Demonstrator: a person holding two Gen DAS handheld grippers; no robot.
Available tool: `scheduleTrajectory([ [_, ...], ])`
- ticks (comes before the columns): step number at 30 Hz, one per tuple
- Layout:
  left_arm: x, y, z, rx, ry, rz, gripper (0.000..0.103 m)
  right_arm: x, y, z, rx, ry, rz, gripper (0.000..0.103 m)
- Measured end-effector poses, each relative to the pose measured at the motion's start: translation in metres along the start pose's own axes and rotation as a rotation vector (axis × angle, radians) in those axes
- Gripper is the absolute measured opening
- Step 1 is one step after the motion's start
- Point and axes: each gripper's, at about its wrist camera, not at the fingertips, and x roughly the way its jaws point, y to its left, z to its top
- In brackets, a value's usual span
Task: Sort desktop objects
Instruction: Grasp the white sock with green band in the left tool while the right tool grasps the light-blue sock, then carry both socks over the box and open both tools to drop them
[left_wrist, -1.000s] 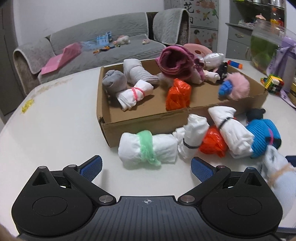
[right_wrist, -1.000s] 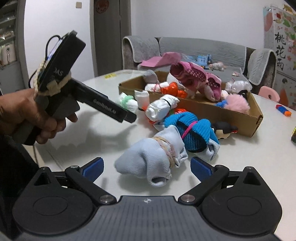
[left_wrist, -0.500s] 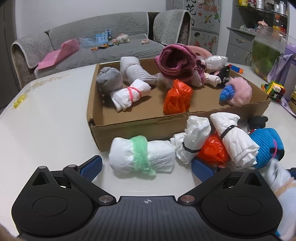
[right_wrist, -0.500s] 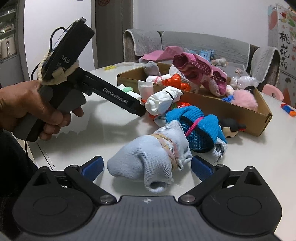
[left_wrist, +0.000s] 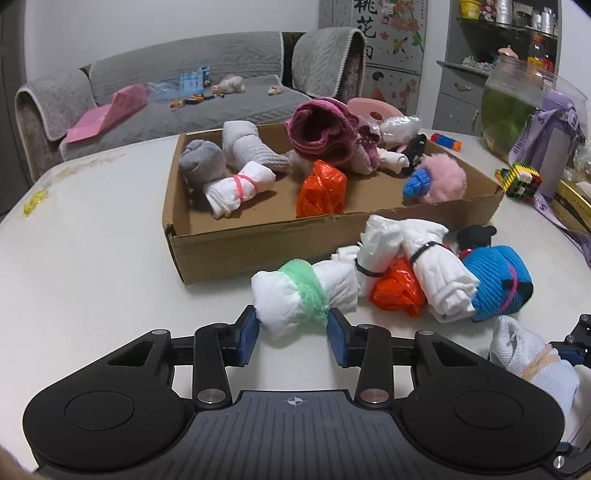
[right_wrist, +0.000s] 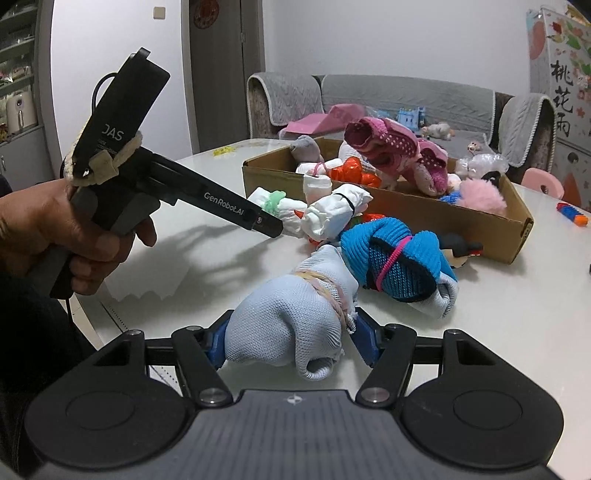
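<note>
A white worktop stands before a grey sofa. The left hand-held gripper has its blue pads against both sides of a white roll with a green band, clamped on it. The right hand-held gripper squeezes a pale blue sock bundle. Just beyond lie white rolls, an orange bag and a blue sock bundle, beside the cardboard box holding more bundles.
</note>
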Motion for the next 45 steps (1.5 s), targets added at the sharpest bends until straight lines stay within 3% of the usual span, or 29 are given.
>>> scheduleTrajectory([
  [22,-0.068,-0.003,-0.001,-0.02,-0.132,-0.025,0.041,-0.035,-0.015,0.01,0.022,-0.077,-0.004,0.06],
  [35,-0.115,0.014,0.053,-0.018,-0.28,-0.003,0.041,-0.088,-0.065,0.066,0.015,-0.205,-0.117,0.06],
  [45,-0.115,0.013,0.114,-0.005,-0.333,-0.024,0.041,-0.077,-0.094,0.123,-0.021,-0.252,-0.132,0.06],
])
